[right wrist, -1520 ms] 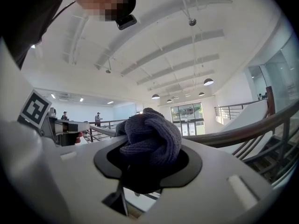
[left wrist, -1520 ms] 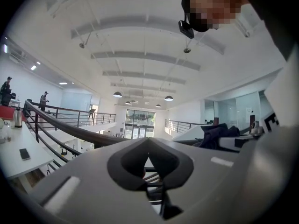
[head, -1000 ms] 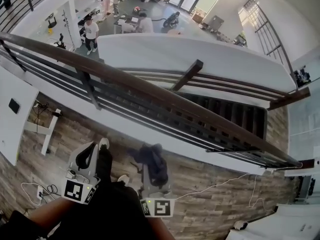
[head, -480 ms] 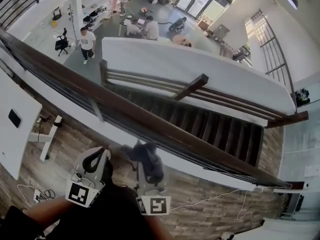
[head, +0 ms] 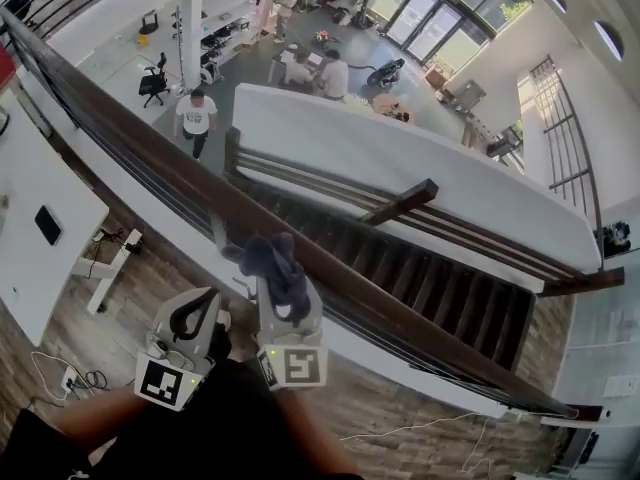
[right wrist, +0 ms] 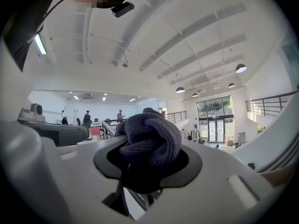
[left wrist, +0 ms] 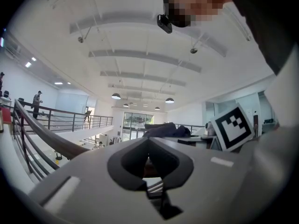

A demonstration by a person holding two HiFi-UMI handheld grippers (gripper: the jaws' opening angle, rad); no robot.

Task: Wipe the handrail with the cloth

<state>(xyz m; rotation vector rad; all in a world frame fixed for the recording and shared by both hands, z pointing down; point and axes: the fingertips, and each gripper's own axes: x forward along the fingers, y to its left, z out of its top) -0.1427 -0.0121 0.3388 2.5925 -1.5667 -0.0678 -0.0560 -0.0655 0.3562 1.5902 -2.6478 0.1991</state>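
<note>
The soft, light, dark blue-grey knitted cloth (right wrist: 150,136) is floppy, so it handles best bunched. The right hand-held gripper (right wrist: 148,161) is clenched on that wad, at the dark wooden handrail (head: 120,118); contact is unclear. The left hand-held gripper (left wrist: 148,161) is closed and empty.

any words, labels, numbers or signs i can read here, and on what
None can be read.
The square markers on the left gripper and right gripper are black-and-white patterns, not letters.
The cloth and handrail show no print.
</note>
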